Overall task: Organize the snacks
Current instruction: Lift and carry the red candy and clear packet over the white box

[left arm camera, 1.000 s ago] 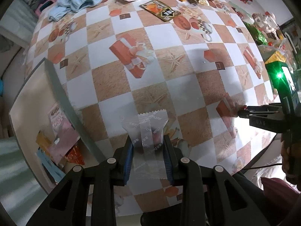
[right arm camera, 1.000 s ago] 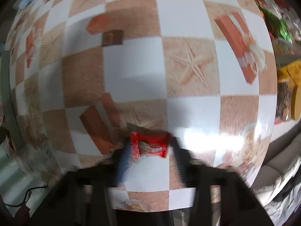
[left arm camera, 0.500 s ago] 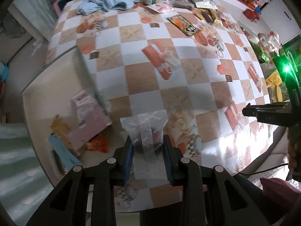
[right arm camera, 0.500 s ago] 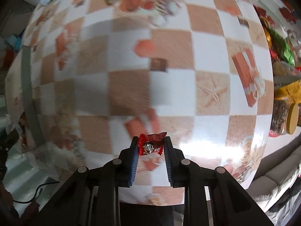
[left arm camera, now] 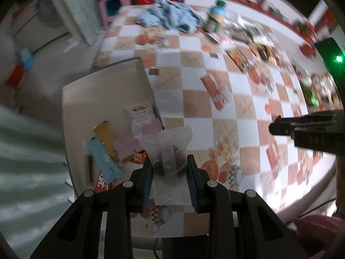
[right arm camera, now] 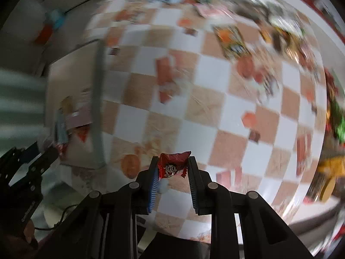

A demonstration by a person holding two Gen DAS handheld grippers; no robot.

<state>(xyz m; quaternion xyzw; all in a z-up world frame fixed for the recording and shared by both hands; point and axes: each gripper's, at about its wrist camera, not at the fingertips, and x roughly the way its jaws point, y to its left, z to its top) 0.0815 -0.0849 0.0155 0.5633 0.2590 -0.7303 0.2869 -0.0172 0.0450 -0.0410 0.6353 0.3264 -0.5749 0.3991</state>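
Observation:
My left gripper [left arm camera: 170, 166] is shut on a translucent white snack packet [left arm camera: 170, 151] with a dark round sweet inside, held high over the table's near edge beside the beige box [left arm camera: 103, 95]. The box holds several packets, among them a pink one [left arm camera: 127, 145] and a light blue one [left arm camera: 103, 161]. My right gripper [right arm camera: 172, 168] is shut on a small red candy wrapper [right arm camera: 173, 165] with a cartoon face, lifted above the checkered tablecloth [right arm camera: 215, 99]. The right gripper also shows at the right of the left wrist view [left arm camera: 280, 127].
More snack packets [left arm camera: 239, 58] lie scattered along the far and right side of the table. A blue cloth [left arm camera: 172, 17] and a green-capped bottle [left arm camera: 217, 19] sit at the far edge. The box [right arm camera: 64, 79] stands left of the table in the right wrist view.
Both grippers have risen and swung left toward the box, each keeping its packet. The right one lifted the red candy off the tablecloth. The box's inside now shows much more fully.

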